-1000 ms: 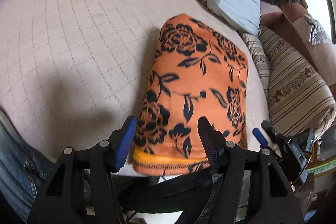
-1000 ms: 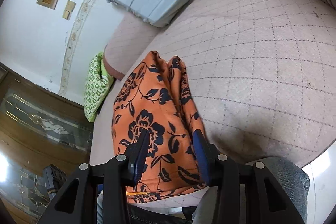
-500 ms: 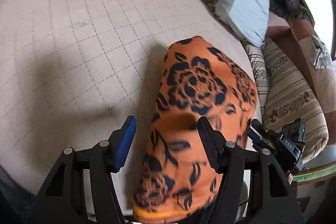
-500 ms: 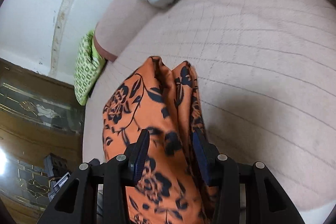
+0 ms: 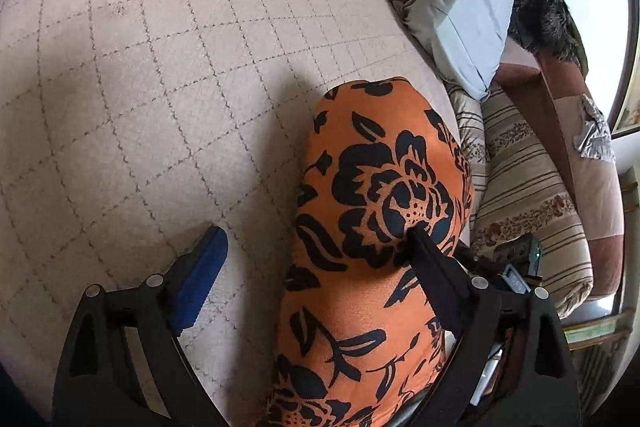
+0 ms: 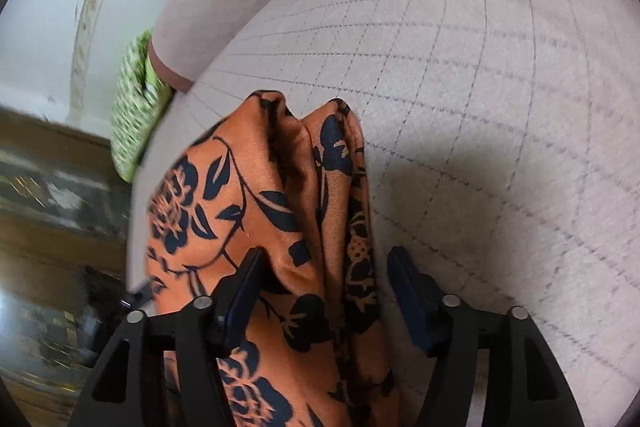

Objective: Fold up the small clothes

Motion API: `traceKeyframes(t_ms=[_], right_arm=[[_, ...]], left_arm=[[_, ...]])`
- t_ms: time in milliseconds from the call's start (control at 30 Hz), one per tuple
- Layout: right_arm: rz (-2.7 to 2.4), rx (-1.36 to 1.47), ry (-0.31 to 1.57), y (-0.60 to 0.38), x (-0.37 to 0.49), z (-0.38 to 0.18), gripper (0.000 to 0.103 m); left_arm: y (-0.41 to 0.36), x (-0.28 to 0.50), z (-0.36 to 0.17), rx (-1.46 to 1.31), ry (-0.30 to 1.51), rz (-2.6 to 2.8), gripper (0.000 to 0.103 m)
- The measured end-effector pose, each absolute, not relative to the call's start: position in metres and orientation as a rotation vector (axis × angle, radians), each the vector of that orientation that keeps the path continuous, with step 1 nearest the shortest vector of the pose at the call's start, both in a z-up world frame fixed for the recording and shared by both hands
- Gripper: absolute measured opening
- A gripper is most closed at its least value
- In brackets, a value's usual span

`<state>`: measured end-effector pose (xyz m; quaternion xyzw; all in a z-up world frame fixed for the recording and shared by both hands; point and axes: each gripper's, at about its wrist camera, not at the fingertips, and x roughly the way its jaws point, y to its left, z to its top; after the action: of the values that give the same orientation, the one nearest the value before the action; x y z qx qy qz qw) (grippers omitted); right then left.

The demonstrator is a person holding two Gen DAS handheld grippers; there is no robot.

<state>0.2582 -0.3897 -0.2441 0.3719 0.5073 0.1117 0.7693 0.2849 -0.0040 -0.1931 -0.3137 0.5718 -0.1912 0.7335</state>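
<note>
An orange garment with black flowers point(image 5: 376, 195) is lifted above the beige quilted sofa seat point(image 5: 160, 87) and hangs folded over. My left gripper point(image 5: 316, 247) is wide open; the cloth drapes over its right finger point(image 5: 436, 267) and the blue-padded left finger point(image 5: 200, 267) is bare. In the right wrist view the same garment point(image 6: 256, 211) lies bunched between the fingers of my right gripper point(image 6: 324, 267), whose jaws stand apart around it. The garment's lower end is hidden below both views.
A grey-blue cushion point(image 5: 468, 11) and a striped cushion point(image 5: 528, 195) lie at the seat's far side. A green patterned cushion point(image 6: 132, 107) sits by the sofa arm. The other gripper's body point(image 5: 516, 263) shows behind the garment.
Both grippers rose and carried the garment's near edge up and forward over the seat. The right gripper's jaws have widened. The hem with its yellow band has left the left view.
</note>
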Motion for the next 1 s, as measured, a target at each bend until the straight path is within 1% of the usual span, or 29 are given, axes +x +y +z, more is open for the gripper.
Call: traceKeyframes(t_ms=[67, 133, 233, 300, 367, 400, 433, 500, 567, 700, 800, 900, 1000], right_arm=[[0.274, 0.856, 1.108, -0.390, 0.255, -0.248, 0.062], [0.300, 0.825, 1.111, -0.386, 0.251, -0.250, 0.062], [0.310, 0.830, 1.114, -0.386, 0.245, -0.252, 0.062], [0.306, 0.818, 1.122, -0.384, 0.247, -0.254, 0.057], [0.293, 0.834, 1.120, -0.384, 0.249, -0.256, 0.040], [0.316, 0.846, 1.122, -0.382, 0.250, -0.257, 0.036], [0.315, 0.847, 1.127, -0.377, 0.252, -0.257, 0.034], [0.318, 0.830, 1.131, -0.372, 0.249, -0.248, 0.028], [0.324, 0.819, 1.113, -0.365, 0.245, -0.232, 0.024], [0.394, 0.804, 1.062, -0.337, 0.245, -0.193, 0.023], [0.456, 0.779, 1.046, -0.304, 0.267, -0.168, 0.023], [0.481, 0.739, 1.048, -0.278, 0.298, -0.156, 0.023], [0.485, 0.706, 1.057, -0.262, 0.327, -0.153, 0.023]], left_arm=[[-0.007, 0.286, -0.193, -0.709, 1.291, -0.426, 0.091], [-0.009, 0.289, -0.198, -0.750, 1.334, -0.458, 0.091], [-0.013, 0.293, -0.201, -0.743, 1.346, -0.453, 0.092], [-0.016, 0.296, -0.199, -0.733, 1.350, -0.442, 0.087], [-0.020, 0.298, -0.197, -0.754, 1.357, -0.462, 0.051], [-0.019, 0.297, -0.194, -0.768, 1.366, -0.467, 0.048], [-0.018, 0.295, -0.187, -0.750, 1.362, -0.479, 0.040], [-0.012, 0.288, -0.170, -0.735, 1.337, -0.508, 0.039], [0.003, 0.279, -0.150, -0.732, 1.301, -0.509, 0.038], [0.045, 0.277, -0.114, -0.775, 1.215, -0.492, 0.038], [0.068, 0.288, -0.099, -0.778, 1.173, -0.462, 0.038], [0.084, 0.309, -0.094, -0.784, 1.150, -0.433, 0.038], [0.092, 0.335, -0.102, -0.786, 1.153, -0.415, 0.038]])
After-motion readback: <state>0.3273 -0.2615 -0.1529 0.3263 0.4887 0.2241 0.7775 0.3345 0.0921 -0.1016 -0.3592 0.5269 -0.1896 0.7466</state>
